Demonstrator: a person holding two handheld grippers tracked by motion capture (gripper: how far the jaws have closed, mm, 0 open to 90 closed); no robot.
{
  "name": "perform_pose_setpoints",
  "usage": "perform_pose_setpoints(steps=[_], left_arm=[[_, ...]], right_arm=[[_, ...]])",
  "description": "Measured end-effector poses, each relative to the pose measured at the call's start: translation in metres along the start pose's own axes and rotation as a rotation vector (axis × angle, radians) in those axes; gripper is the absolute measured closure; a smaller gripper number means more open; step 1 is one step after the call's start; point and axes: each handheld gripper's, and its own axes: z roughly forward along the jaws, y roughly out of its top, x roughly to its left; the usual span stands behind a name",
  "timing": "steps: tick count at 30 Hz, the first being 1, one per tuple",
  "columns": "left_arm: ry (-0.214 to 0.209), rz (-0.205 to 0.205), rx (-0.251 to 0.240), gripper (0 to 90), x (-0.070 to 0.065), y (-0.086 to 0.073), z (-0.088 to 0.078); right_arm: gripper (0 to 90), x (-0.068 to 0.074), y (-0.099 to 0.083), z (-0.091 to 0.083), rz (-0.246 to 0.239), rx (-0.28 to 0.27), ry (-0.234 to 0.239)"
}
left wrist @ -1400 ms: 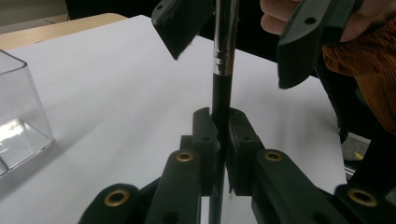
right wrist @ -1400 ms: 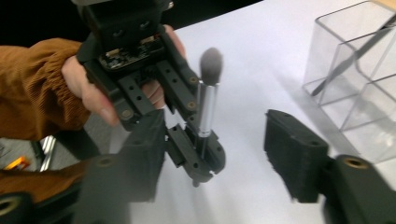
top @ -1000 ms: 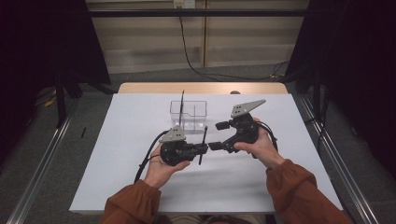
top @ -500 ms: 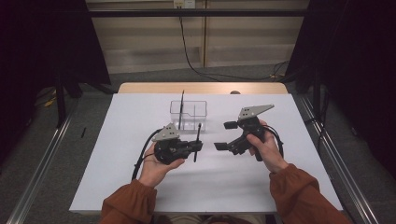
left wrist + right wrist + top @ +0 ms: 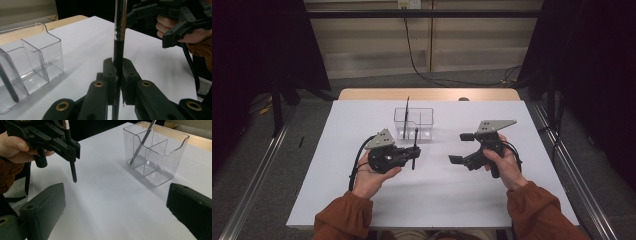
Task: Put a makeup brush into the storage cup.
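My left gripper [image 5: 412,152] is shut on a thin black stick [image 5: 414,146] with a silver band, held upright just above the white table. In the left gripper view the stick [image 5: 118,55] stands pinched between the two pads. My right gripper [image 5: 462,148] hovers to its right, open and empty, pointing left at the stick from a short distance. The right gripper view shows its own jaws wide apart [image 5: 115,212], with the left gripper [image 5: 71,148] and the stick [image 5: 72,171] at upper left. Behind both stands a clear two-compartment holder [image 5: 424,122] with another thin stick [image 5: 406,117] leaning in it.
A white sheet [image 5: 362,200] covers the table, and a strip of wood [image 5: 432,94] shows along its far edge. Metal rails [image 5: 257,190] run along both sides. A dark cable [image 5: 422,60] hangs down the back wall. The holder [image 5: 155,152] is the only thing standing on the sheet.
The two grippers have drawn apart: the right one moved right and slightly down, away from the stick. The left one shifted a little left with the stick still held.
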Motion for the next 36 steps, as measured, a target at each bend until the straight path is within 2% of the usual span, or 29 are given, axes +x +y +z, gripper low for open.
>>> perform_pose_setpoints(steps=[5, 9, 19, 24, 27, 29, 32, 35, 36], left_arm=[[0.015, 0.005, -0.009, 83.9, 0.003, 0.005, -0.006], [0.026, 0.004, -0.012, 83.9, 0.006, 0.007, -0.010], [0.049, 0.008, -0.030, 83.9, 0.011, 0.015, -0.020], [0.058, 0.007, -0.038, 83.9, 0.014, 0.016, -0.025], [0.064, 0.004, -0.041, 83.9, 0.016, 0.017, -0.026], [0.066, 0.010, -0.044, 83.9, 0.018, 0.019, -0.027], [0.074, 0.013, -0.046, 83.9, 0.019, 0.022, -0.029], [0.084, 0.015, -0.047, 83.9, 0.022, 0.026, -0.032], [0.087, 0.016, -0.050, 83.9, 0.023, 0.027, -0.034]], right_arm=[[2.2, 0.001, -0.008, -0.008, 0.001, -0.043, -0.062], [2.1, 0.000, -0.015, -0.015, 0.022, -0.054, -0.097], [2.3, -0.002, -0.030, -0.036, 0.066, -0.131, -0.186], [2.0, -0.002, -0.039, -0.044, 0.075, -0.144, -0.228], [1.4, -0.003, -0.046, -0.049, 0.088, -0.171, -0.252], [0.9, -0.003, -0.051, -0.052, 0.074, -0.178, -0.293], [0.7, -0.004, -0.058, -0.055, 0.083, -0.174, -0.319], [0.2, -0.004, -0.063, -0.061, 0.104, -0.190, -0.332], [0.0, -0.004, -0.065, -0.062, 0.101, -0.198, -0.350]])
